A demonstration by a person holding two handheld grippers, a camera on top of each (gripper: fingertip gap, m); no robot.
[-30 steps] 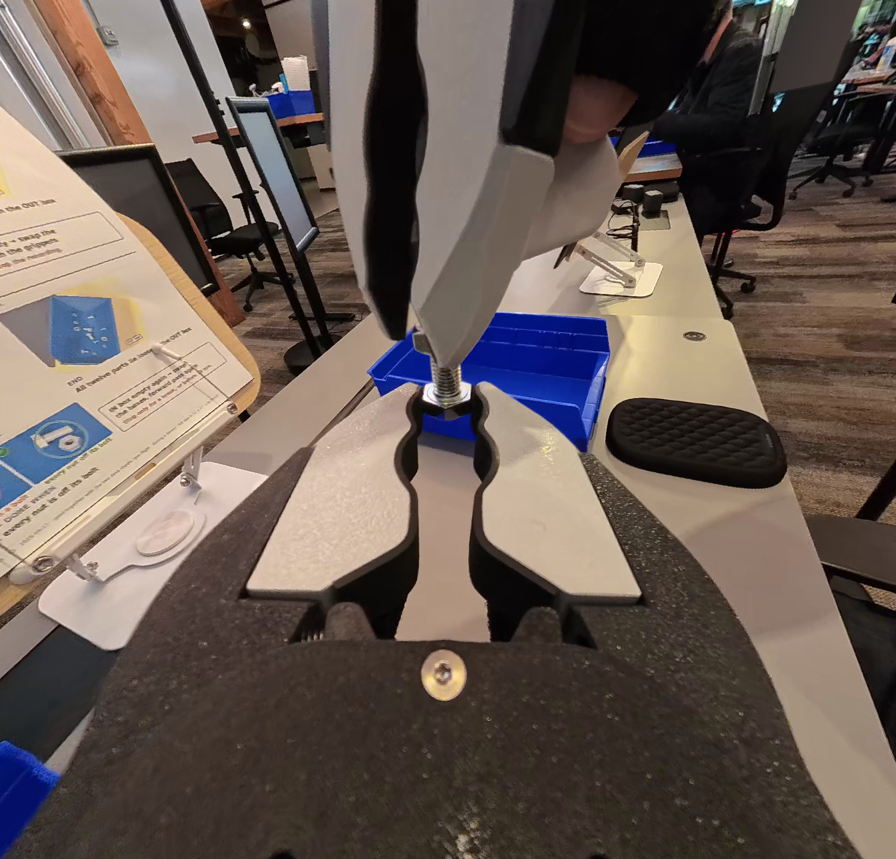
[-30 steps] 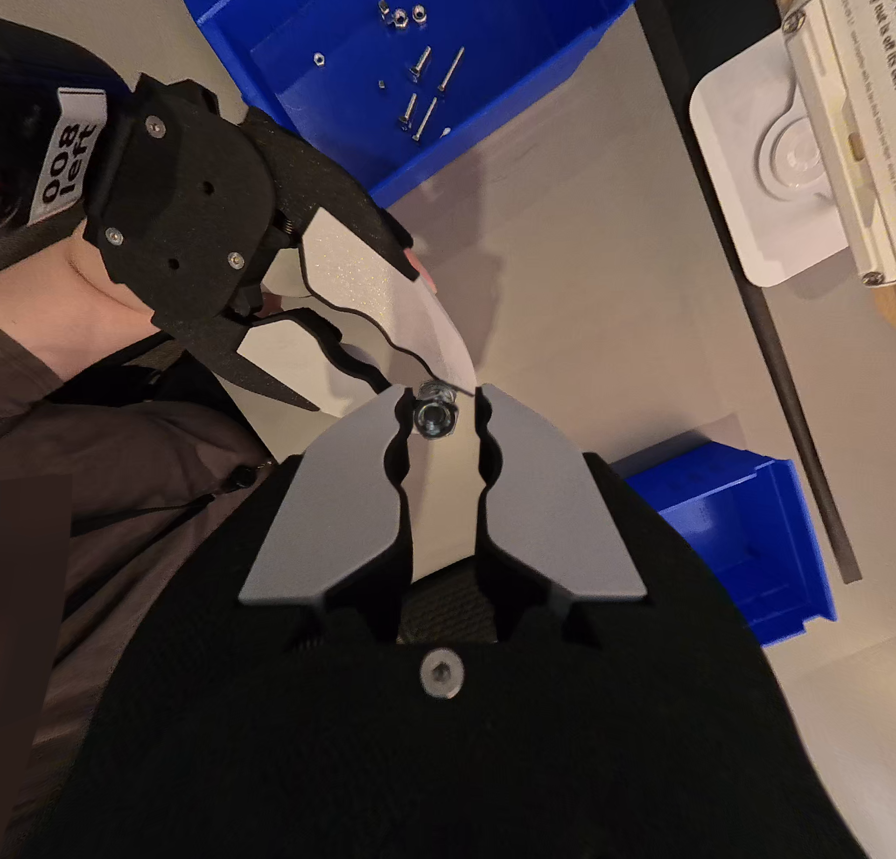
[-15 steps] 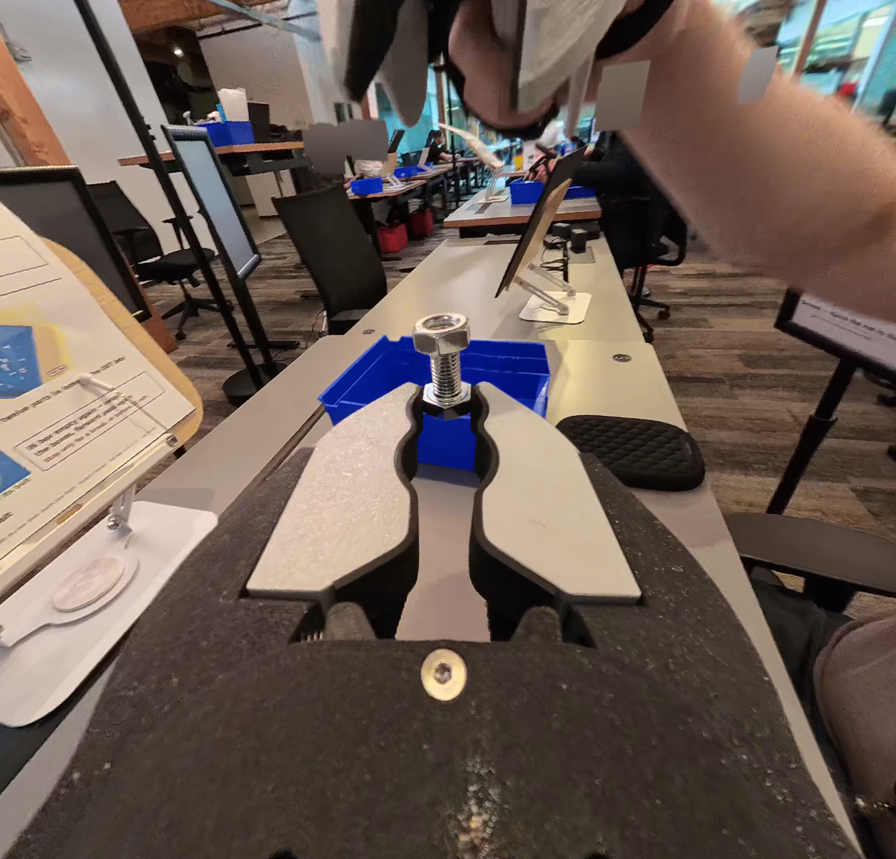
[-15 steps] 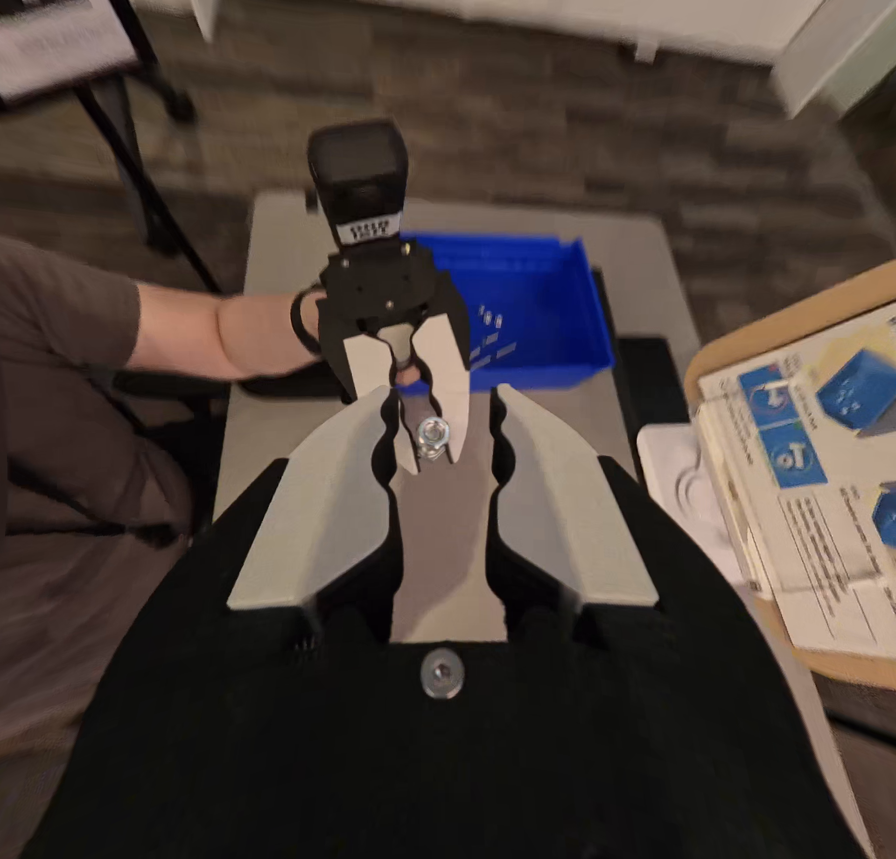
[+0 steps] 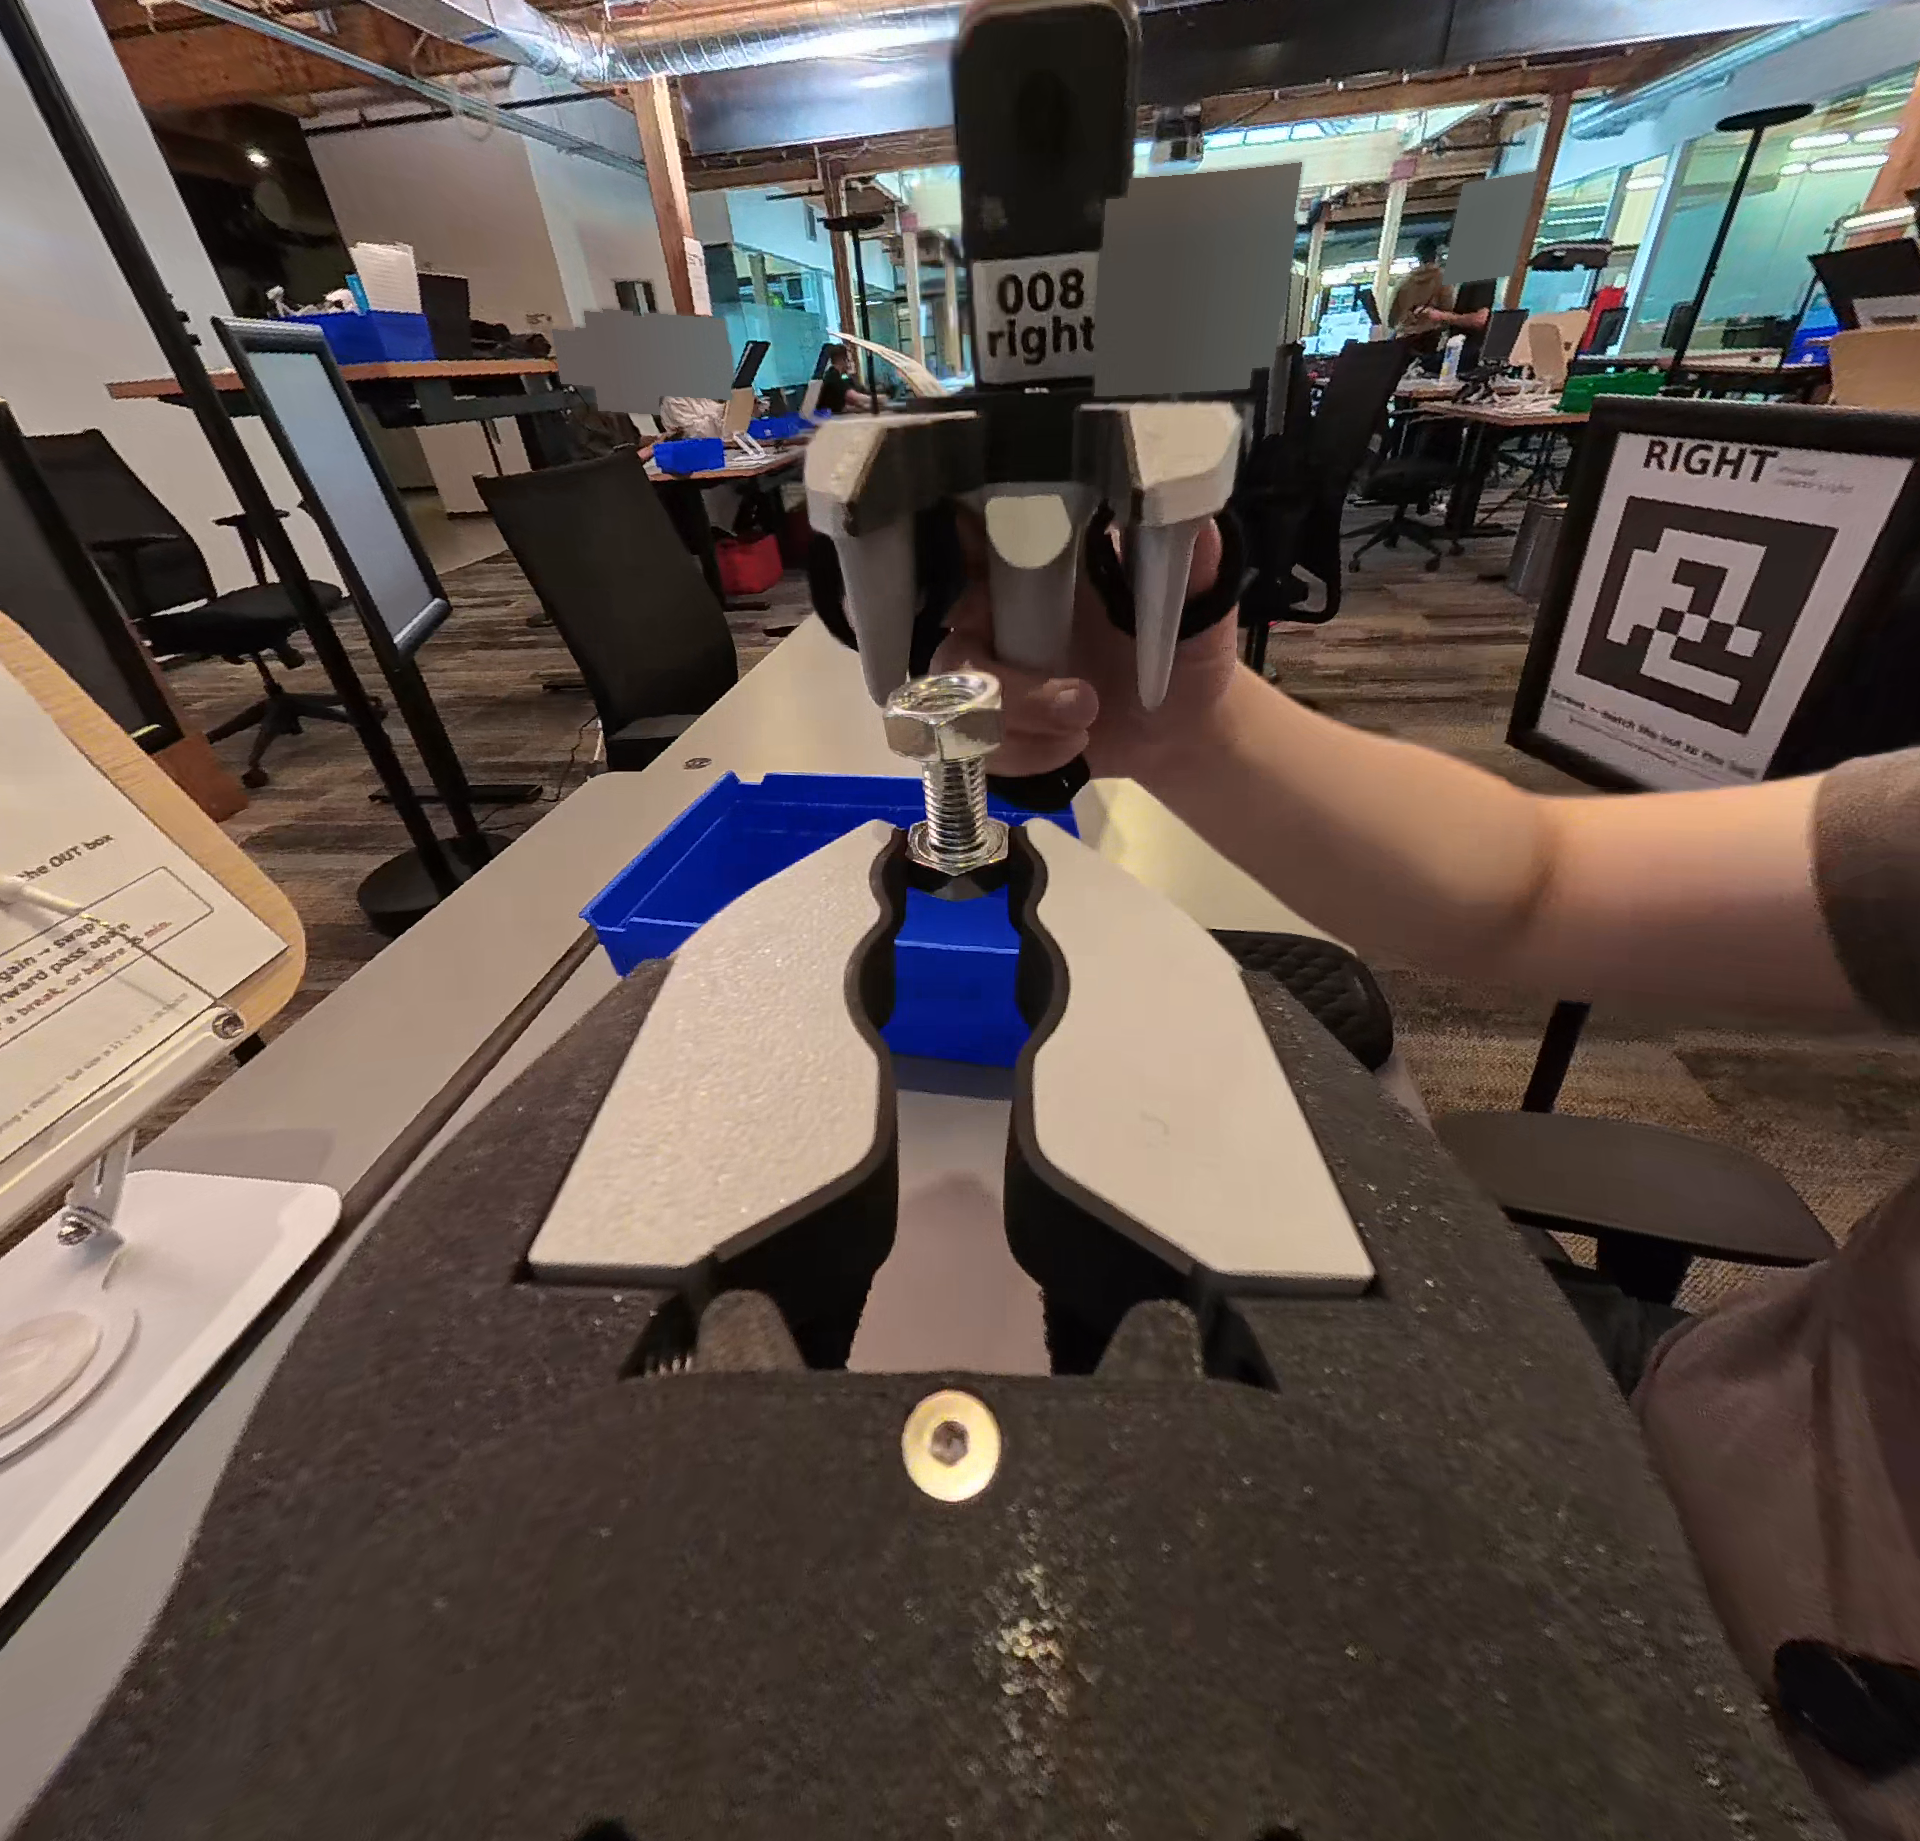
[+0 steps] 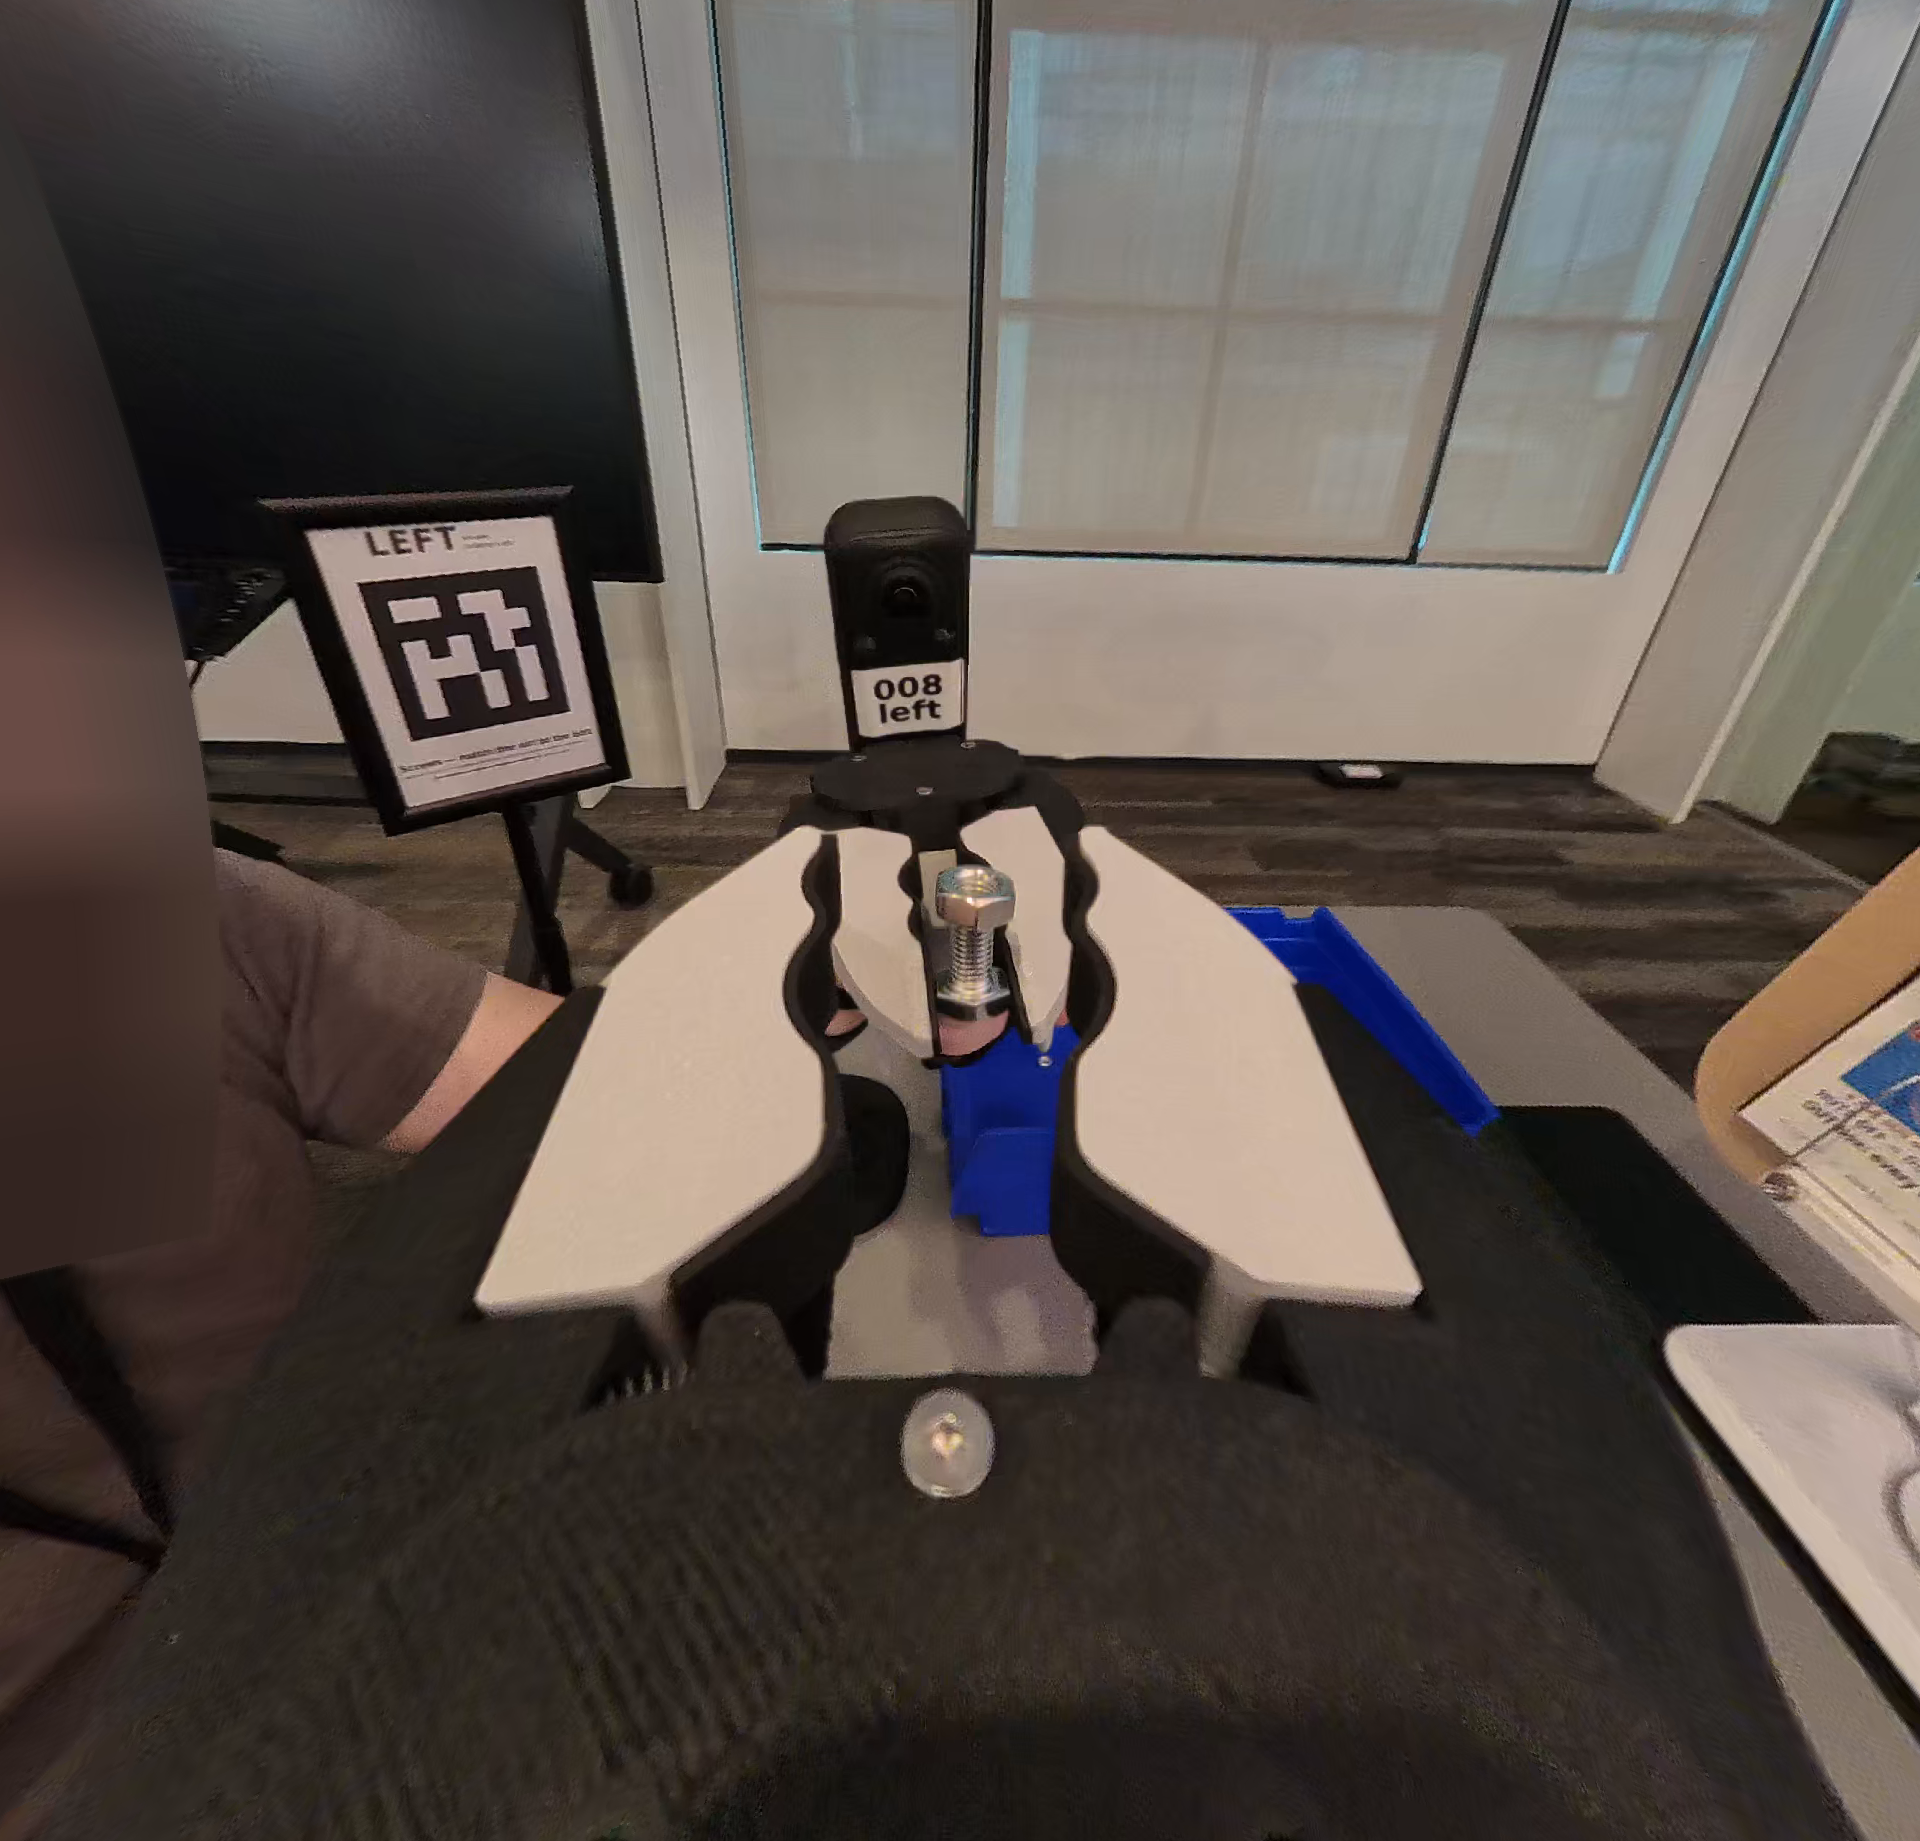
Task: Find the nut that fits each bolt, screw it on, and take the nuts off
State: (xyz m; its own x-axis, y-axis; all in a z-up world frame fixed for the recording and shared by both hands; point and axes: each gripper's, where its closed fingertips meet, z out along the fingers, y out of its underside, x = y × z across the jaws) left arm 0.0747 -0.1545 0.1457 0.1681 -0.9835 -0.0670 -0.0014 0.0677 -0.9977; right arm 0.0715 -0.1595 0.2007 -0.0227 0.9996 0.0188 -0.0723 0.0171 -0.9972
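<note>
Above the grey tabletop (image 5: 499, 970) and the blue plastic bin (image 5: 727, 882), a threaded steel bolt (image 5: 951, 799) is being held upright, head down, by the left gripper (image 5: 951, 872), whose fingers are being kept clamped on the bolt's head end. A silver hex nut (image 5: 942, 713) is sitting at the top of the thread. The right gripper (image 6: 951, 970) is being held level, facing the left one, with its fingers spread wide either side of the bolt and touching nothing. Judged next: the right fingers are to be closed on the nut's flats, squarely, not on the thread. The bolt is to be kept vertical and steady while turning, or cross-threading is being risked. Right wrist is being carried straight, forearm reaching in from the side.
</note>
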